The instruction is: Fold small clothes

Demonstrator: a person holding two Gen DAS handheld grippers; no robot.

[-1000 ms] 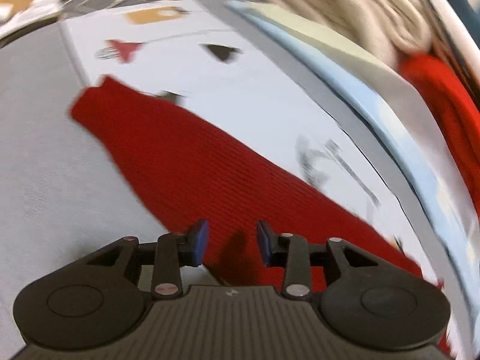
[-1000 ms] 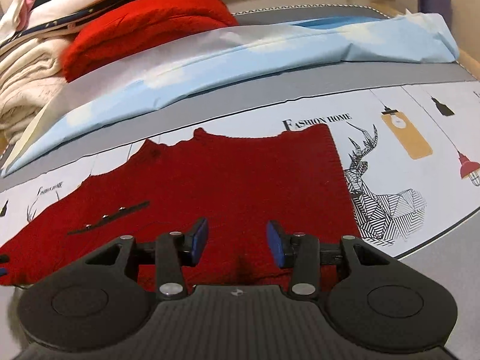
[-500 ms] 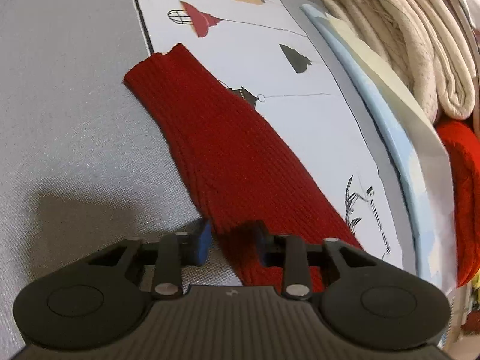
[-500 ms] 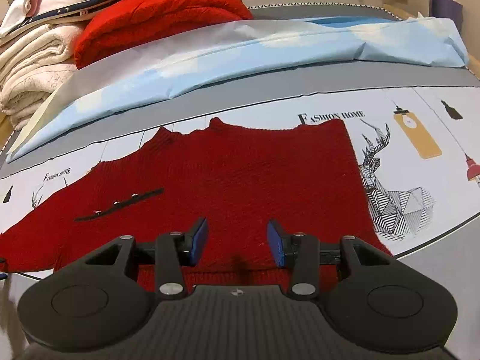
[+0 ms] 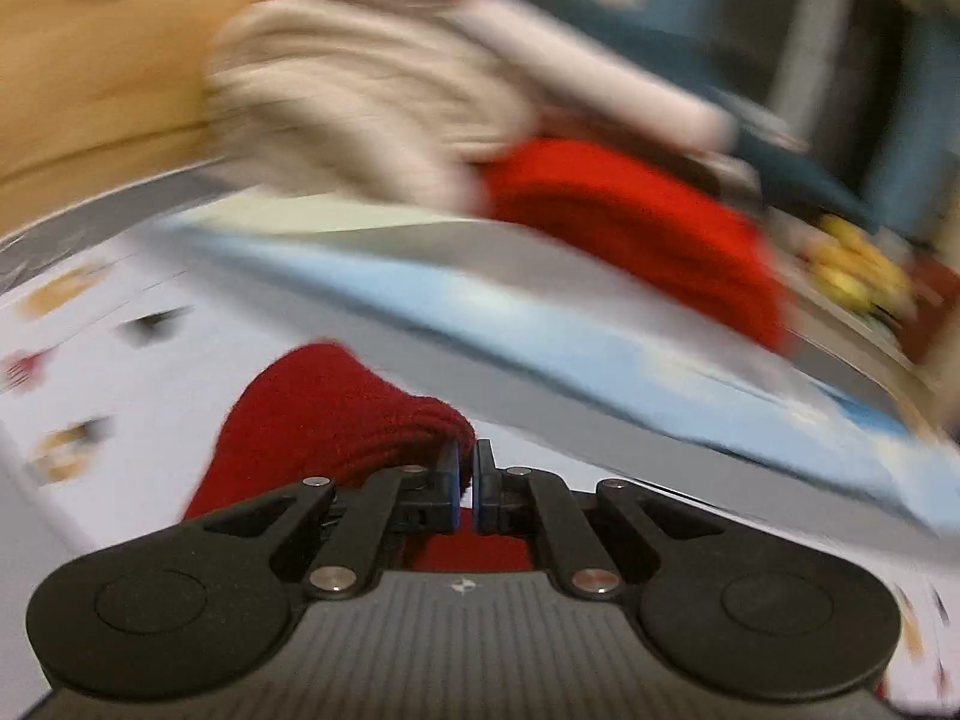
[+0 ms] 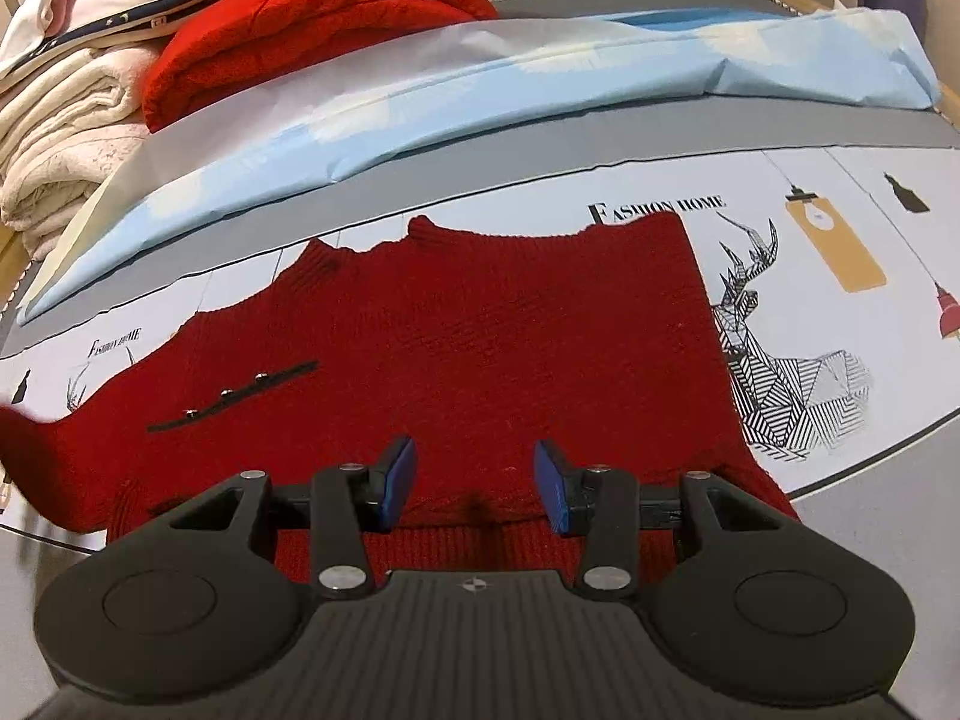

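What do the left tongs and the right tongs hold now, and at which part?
The left tongs are shut on the sleeve of the red sweater. The right tongs are open above its hem, holding nothing.

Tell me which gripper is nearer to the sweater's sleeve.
Left. The left gripper is shut on the sleeve, which bunches over its fingers. The right gripper is open over the sweater's hem, away from the sleeve.
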